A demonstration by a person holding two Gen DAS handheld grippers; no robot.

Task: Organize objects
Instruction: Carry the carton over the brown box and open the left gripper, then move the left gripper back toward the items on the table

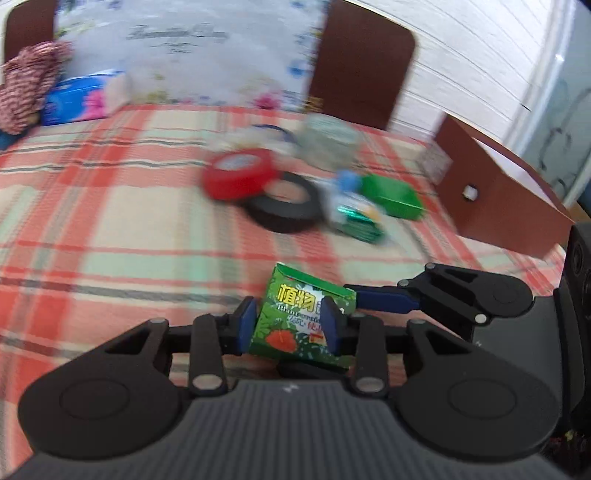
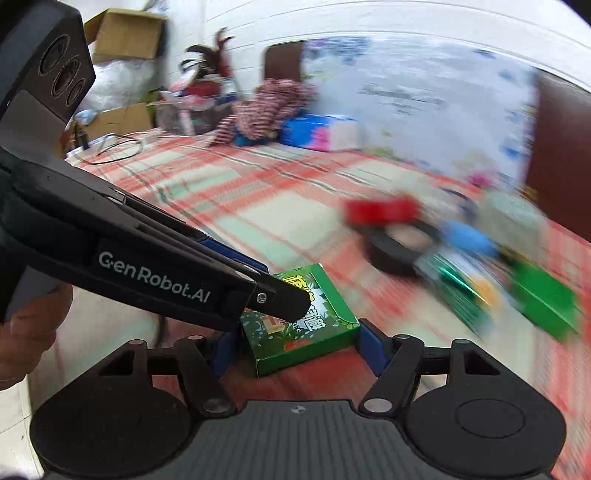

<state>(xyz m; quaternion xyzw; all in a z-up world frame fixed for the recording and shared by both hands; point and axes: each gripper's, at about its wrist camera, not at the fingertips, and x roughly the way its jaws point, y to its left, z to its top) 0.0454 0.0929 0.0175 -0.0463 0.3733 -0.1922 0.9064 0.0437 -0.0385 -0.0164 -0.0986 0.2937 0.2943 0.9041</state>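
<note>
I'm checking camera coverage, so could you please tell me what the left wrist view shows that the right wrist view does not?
Only the left wrist view shows the open reddish-brown wooden drawer at the table's right edge. Only the right wrist view shows brown cardboard boxes and a person's hand. Both share the small green printed carton clamped in the left tool, the red tape roll, the black tape roll and the red plaid tablecloth.
</note>
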